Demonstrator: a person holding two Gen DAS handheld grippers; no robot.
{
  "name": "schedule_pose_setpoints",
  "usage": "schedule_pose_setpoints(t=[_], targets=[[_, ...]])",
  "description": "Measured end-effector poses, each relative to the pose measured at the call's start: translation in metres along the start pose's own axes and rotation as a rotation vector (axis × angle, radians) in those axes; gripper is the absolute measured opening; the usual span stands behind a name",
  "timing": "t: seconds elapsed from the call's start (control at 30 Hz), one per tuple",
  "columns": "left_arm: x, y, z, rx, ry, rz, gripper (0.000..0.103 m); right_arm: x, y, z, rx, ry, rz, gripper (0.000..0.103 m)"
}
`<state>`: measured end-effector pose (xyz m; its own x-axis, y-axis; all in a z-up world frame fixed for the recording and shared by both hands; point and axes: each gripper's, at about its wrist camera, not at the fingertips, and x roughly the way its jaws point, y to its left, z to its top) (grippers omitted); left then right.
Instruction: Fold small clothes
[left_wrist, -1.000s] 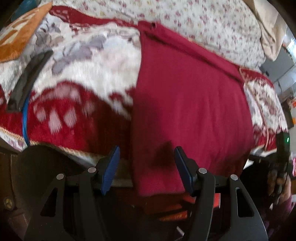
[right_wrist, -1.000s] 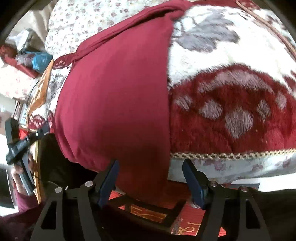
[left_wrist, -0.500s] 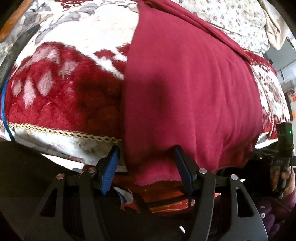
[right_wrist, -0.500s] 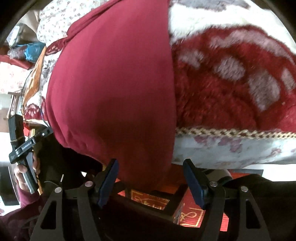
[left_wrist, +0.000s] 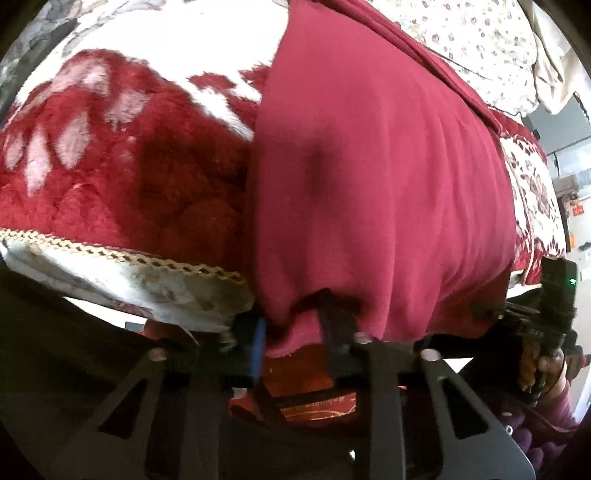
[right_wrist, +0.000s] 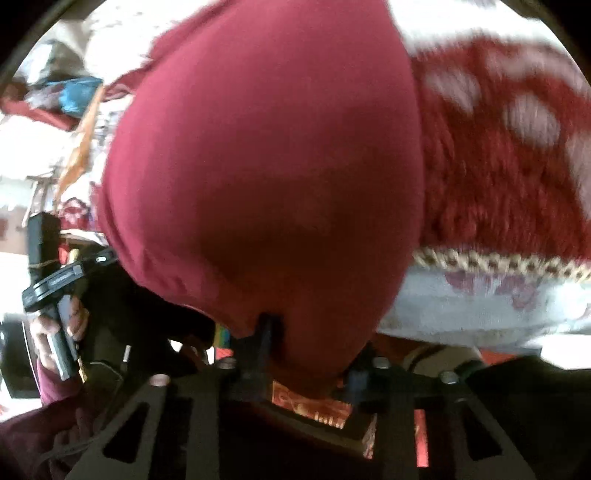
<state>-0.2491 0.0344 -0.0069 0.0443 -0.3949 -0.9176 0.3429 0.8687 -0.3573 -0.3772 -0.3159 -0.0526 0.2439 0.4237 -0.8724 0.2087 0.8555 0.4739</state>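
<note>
Here a bed fills both views, covered by a plush red-and-white floral blanket (left_wrist: 122, 177) whose near edge is trimmed with a beige braided border (left_wrist: 122, 258). Going left to right in the left wrist view, the blanket's red field with pale leaf shapes comes first, then the dark red garment (left_wrist: 384, 192), spread flat along the bed with its near hem hanging over the bed's edge, then more of the patterned blanket. Behind it lies a cream sheet with small flowers (left_wrist: 476, 40), and a beige cloth (left_wrist: 550, 70) sits at the far right corner. The left claw (left_wrist: 295, 332) is closing at the near left corner of the garment's hem, its blue-padded fingers drawn narrow with the fabric bunched between them. At the right edge of this view a hand in a purple sleeve holds the other device. In the right wrist view, a cluttered, sunlit stretch of the room appears at the far left, with a blue item (right_wrist: 79, 94) and an orange cloth (right_wrist: 81, 147); below it the person's left hand (right_wrist: 55, 328) grips a black handle. The garment bulges across the centre, and the blanket and its braided edge run off to the right, blurred. The right claw (right_wrist: 306, 365) is closing on the hem at the garment's near right corner, with the cloth gathered between its narrowed fingers. Red patterned flooring or a rug (right_wrist: 314, 406) shows under the bed's edge.
</note>
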Motion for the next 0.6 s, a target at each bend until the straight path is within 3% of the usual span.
schedule_pose_setpoints(t=[0.1,0.3,0.6], targets=[[-0.017,-0.007,-0.004,0.021,-0.052,-0.014,0.008,-0.020,0.010,-0.002,-0.046,-0.076,0.046,0.015],[-0.066,-0.023,-0.006,0.067,-0.164,-0.069,0.007,-0.059,0.018,-0.003,-0.084,-0.184,0.127,0.013],[-0.118,-0.036,0.038,0.052,-0.340,-0.167,0.006,-0.127,0.027,0.019,-0.126,-0.390,0.194,0.012]])
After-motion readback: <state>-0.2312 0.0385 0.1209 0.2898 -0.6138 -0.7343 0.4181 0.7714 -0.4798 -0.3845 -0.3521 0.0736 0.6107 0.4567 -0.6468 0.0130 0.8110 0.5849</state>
